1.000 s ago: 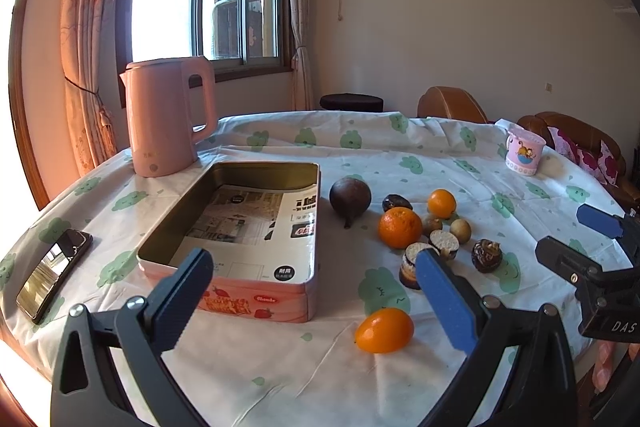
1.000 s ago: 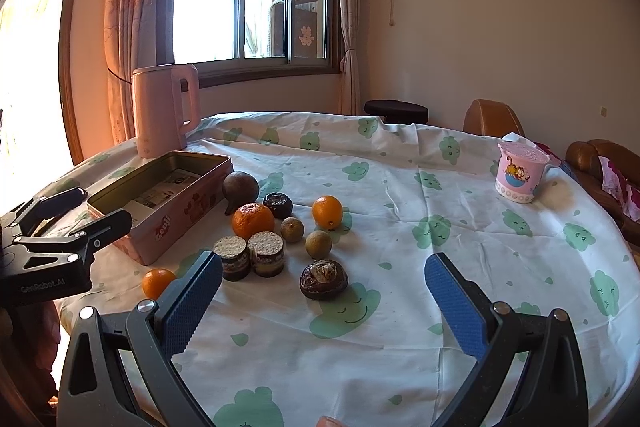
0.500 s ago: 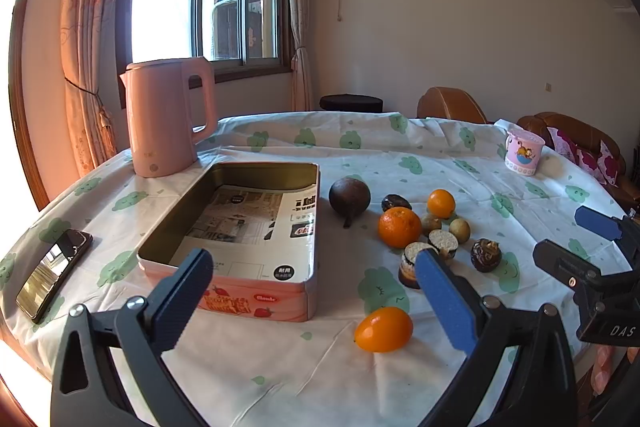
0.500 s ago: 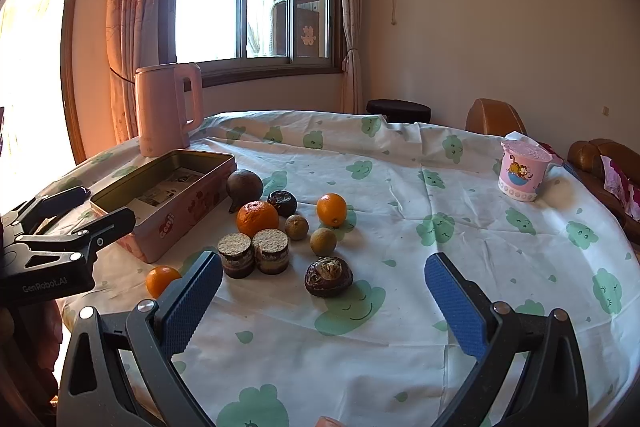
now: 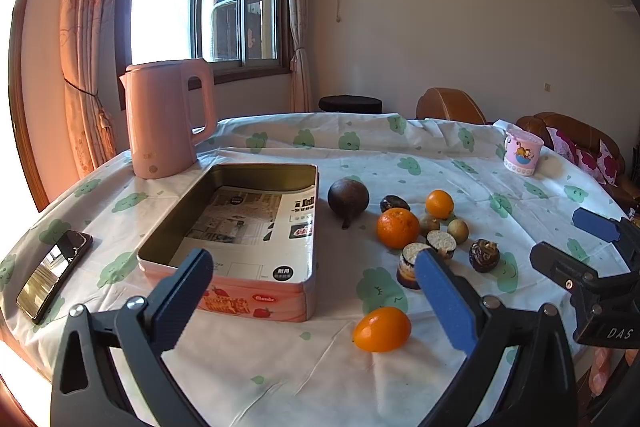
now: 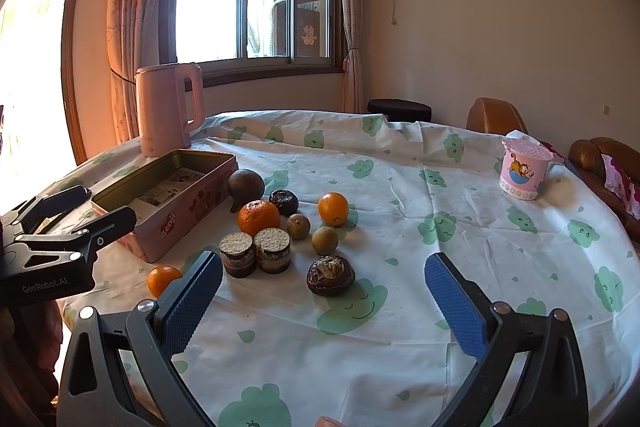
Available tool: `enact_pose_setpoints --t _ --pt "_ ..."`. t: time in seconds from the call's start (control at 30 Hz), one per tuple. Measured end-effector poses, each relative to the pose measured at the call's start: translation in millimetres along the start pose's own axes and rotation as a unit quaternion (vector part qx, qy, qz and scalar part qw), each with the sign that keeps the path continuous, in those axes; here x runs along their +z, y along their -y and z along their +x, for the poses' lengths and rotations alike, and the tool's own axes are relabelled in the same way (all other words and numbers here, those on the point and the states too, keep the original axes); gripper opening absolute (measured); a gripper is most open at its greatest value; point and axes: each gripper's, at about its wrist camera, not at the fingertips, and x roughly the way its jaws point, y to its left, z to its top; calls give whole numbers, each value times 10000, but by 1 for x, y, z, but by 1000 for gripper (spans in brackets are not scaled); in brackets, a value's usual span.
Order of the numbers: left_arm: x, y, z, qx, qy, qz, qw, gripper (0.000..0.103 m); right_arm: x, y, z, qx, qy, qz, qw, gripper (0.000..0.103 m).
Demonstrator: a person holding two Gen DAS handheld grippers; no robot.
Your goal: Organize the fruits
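Observation:
A pink tin box (image 5: 240,251) (image 6: 176,195), open and with printed paper inside, lies on the table. To its right lie several fruits: a large orange (image 5: 397,227) (image 6: 259,217), a small orange (image 5: 439,203) (image 6: 333,208), a loose orange (image 5: 381,329) (image 6: 163,279) near the front edge, a dark round fruit (image 5: 348,196) (image 6: 245,185), two small brown fruits (image 6: 325,240), two cut dark pieces (image 6: 256,254) and a wrinkled dark fruit (image 6: 330,275). My left gripper (image 5: 312,291) is open above the box's near edge. My right gripper (image 6: 324,291) is open just short of the wrinkled fruit.
A pink kettle (image 5: 164,119) stands behind the box. A phone (image 5: 54,273) lies at the table's left edge. A pink cup (image 5: 522,155) (image 6: 522,169) stands at the far right. Chairs (image 6: 496,117) and a sofa stand beyond the table.
The right gripper has moved slightly forward toward the fruits, which sit a little lower and nearer in its view. The left gripper has hardly moved.

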Motion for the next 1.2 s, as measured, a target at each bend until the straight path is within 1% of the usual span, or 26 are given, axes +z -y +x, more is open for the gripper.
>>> enact_pose_setpoints --t 0.73,0.9,0.97,1.0,1.03,1.1,1.17,1.2 --pt "-1 2 1 -13 -30 20 10000 103 -3 -2 2 7 -30 6 10000 102" --pt "-5 5 9 -32 -106 46 9999 103 -5 -2 8 -26 -67 2 10000 102" --pt "-6 8 15 -82 -162 73 9998 102 -6 3 19 -59 -162 -15 9999 100" --pt "-7 10 17 -93 -163 99 9998 102 -7 5 24 -92 -237 -37 9997 95" --pt "-7 12 19 -104 -174 129 9997 102 -7 7 30 -119 -322 -52 9994 87" --pt "-7 17 24 -163 -191 186 9995 102 -9 12 42 -84 -498 -25 9987 80" --pt "-6 23 28 -230 -209 273 9991 100 -10 17 50 -46 -635 -9 9980 77" --pt "-5 26 30 -264 -215 322 9989 96 -10 18 54 -20 -712 1 9975 75"
